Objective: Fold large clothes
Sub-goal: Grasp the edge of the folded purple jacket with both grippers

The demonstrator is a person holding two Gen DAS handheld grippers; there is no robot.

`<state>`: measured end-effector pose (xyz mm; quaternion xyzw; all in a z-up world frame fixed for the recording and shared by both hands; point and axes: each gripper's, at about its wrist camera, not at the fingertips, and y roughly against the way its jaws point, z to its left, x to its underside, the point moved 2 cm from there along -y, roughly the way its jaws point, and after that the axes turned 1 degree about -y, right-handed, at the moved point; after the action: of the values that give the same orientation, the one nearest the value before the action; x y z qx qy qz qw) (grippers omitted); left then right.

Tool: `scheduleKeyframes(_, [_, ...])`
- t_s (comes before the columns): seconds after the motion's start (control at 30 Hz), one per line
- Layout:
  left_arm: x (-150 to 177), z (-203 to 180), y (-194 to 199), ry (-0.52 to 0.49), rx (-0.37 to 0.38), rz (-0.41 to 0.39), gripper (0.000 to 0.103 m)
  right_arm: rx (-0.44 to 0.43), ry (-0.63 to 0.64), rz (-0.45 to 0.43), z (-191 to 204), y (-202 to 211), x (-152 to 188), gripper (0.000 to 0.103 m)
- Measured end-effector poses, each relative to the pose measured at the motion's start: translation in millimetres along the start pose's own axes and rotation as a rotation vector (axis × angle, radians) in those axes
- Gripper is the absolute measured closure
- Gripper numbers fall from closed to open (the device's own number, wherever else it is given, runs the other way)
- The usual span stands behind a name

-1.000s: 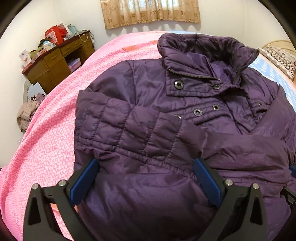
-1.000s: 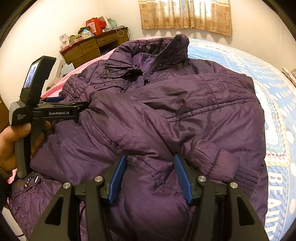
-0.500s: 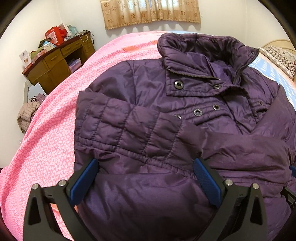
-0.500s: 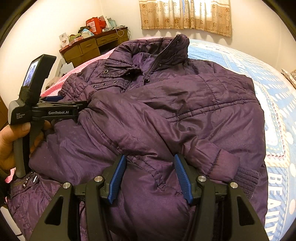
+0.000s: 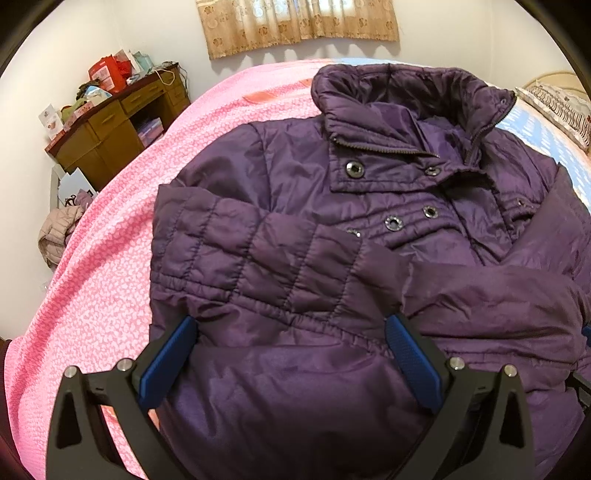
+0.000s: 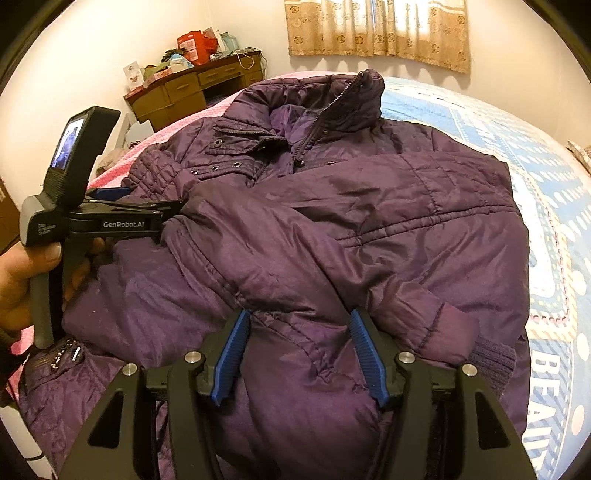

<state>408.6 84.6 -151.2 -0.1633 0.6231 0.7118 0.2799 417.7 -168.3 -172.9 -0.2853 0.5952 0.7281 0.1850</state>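
Note:
A large purple quilted jacket lies face up on the bed, collar at the far end, both sleeves folded across its front. It also fills the right wrist view. My left gripper is open wide, its blue pads straddling the jacket's lower left part under the folded sleeve. My right gripper is open, its pads either side of a fold near the right sleeve cuff. The left gripper also shows from the side in the right wrist view, held by a hand.
The bed has a pink cover on the left and a blue patterned cover on the right. A wooden desk with clutter stands by the far left wall. A curtain hangs at the back. A pillow lies far right.

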Motion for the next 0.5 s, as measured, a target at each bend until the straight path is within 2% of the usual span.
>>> scheduleKeyframes(0.1, [-2,1,4,-0.011,0.006,0.014,0.0,0.004,0.011,0.008,2,2,0,0.042])
scheduleKeyframes(0.2, [-9,4,20,-0.029,0.019,0.015,0.0,-0.029,0.034,0.07,2,17,-7,0.042])
scheduleKeyframes(0.3, [-25,15,53,-0.03,0.063,-0.078,0.0,-0.112,0.012,-0.008,-7,50,-28,0.042])
scheduleKeyframes(0.4, [-50,25,68,-0.016,0.081,-0.155,0.0,-0.098,0.006,-0.079,-23,61,-67,0.042])
scheduleKeyframes(0.5, [-87,26,58,-0.031,0.067,-0.183,0.0,-0.078,-0.024,-0.104,-44,45,-115,0.042])
